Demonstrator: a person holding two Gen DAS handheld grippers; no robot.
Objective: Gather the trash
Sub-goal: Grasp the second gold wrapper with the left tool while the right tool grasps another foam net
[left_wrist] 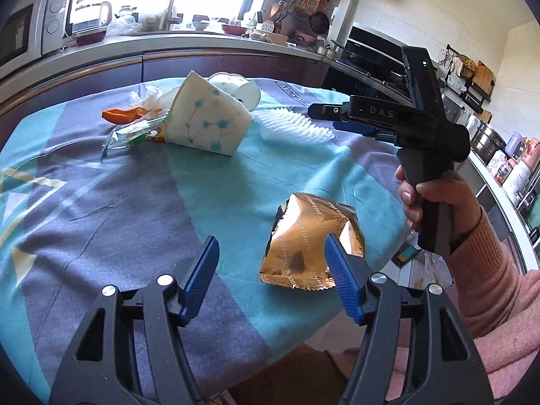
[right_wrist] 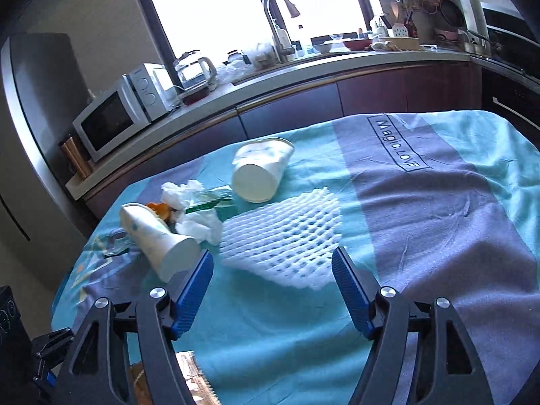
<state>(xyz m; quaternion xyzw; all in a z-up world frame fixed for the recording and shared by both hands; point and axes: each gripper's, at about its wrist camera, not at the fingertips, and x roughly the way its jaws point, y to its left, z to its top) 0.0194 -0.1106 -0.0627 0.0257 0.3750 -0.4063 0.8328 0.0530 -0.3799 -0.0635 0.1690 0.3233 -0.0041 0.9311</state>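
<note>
A gold snack wrapper (left_wrist: 310,239) lies near the table's front edge, partly behind the right finger of my open left gripper (left_wrist: 270,246). A white paper cup with blue dots (left_wrist: 206,121) (right_wrist: 158,239) lies on its side beside an orange scrap (left_wrist: 123,114), a green wrapper (left_wrist: 135,133) and crumpled tissue (right_wrist: 199,222). A second white cup (left_wrist: 239,87) (right_wrist: 260,172) lies behind it. White foam netting (left_wrist: 293,126) (right_wrist: 287,236) lies just beyond my open right gripper (right_wrist: 273,260), which also shows in the left wrist view (left_wrist: 320,111).
The table is covered by a teal and grey cloth (left_wrist: 111,209) (right_wrist: 438,222). Behind it runs a kitchen counter (right_wrist: 303,67) with a microwave (right_wrist: 118,114), kettle (right_wrist: 195,71) and sink tap (right_wrist: 276,23). An oven (left_wrist: 371,54) stands at the right.
</note>
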